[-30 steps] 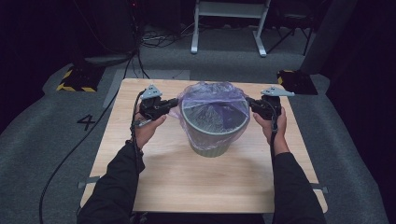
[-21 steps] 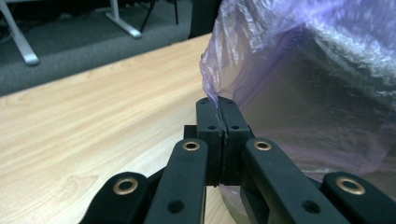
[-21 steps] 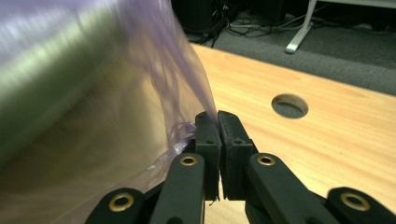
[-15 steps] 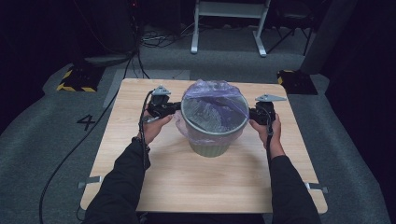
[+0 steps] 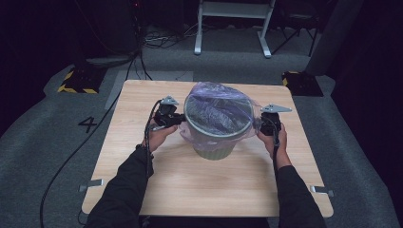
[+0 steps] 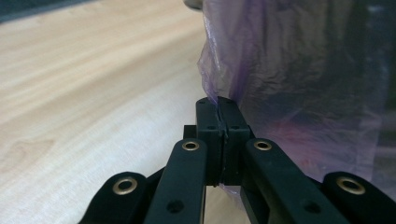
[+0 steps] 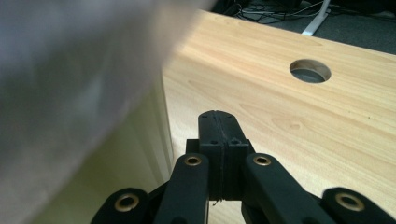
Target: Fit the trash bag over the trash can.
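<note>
In the high view, the person's two forearms in dark sleeves rise from the bottom edge and angle inward toward the middle of the frame, each hand wrapped around its tool at the same height on either side of a pale green bin (image 5: 215, 142). The bin stands upright at the centre of the wooden counter (image 5: 142, 190), lined with a translucent purple bag (image 5: 217, 110) whose edge is folded out over the rim and hangs partway down the outer wall.

The left tool (image 5: 178, 121), at centre-left of the frame, points across toward the bin's left side, its cable looping down along the wrist. In the left gripper view its jaws are clenched together, pinching a fold of the bag's purple film (image 6: 261, 74) at their tips; a little film also shows below the closed jaws. The plastic fills the right half of that view, with bare counter wood on the left.

The right tool (image 5: 262, 127), at centre-right of the frame, points inward at the bin's right side, the hand gripping it from below. In the right gripper view (image 7: 218, 122) its jaws are pressed tight together; whether film is caught between them cannot be told. The bin's green wall and the blurred bag lie at the left of that view, just beside the jaws.

On the grey floor at the left of the high view, a dark numeral "4" (image 5: 88, 124) can be read.
</note>
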